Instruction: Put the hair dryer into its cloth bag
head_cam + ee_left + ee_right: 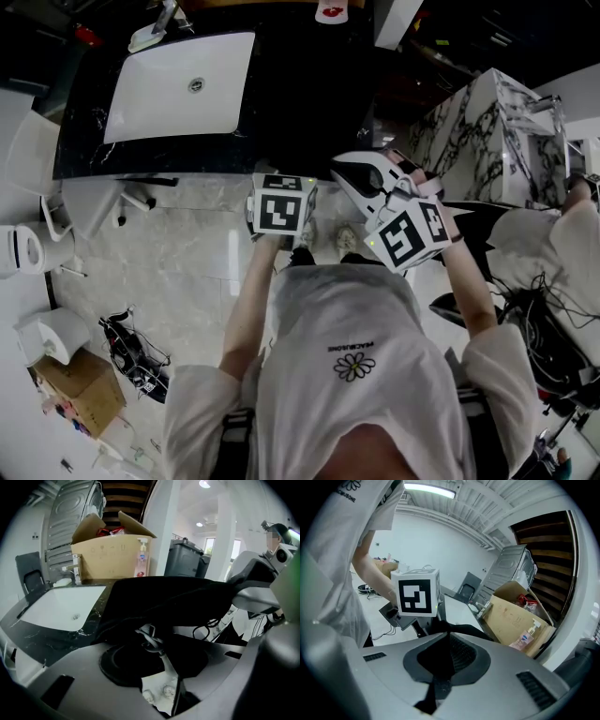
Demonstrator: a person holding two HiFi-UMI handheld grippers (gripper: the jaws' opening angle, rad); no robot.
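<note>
Holding the cloth bag (pixel 173 597) up over the floor (pixel 187 272): right tool (pixel 443 637) squeezing its black edge, left tool (pixel 157 645) nipping it at the white cord (pixel 149 637). Hair dryer not in sight, maybe inside. Keep the 2 pinches tight; pull the mouth wide, gently.

Head view from overhead, steeply down; both gripper views close-up, cardboard box (pixel 110 557) in common
</note>
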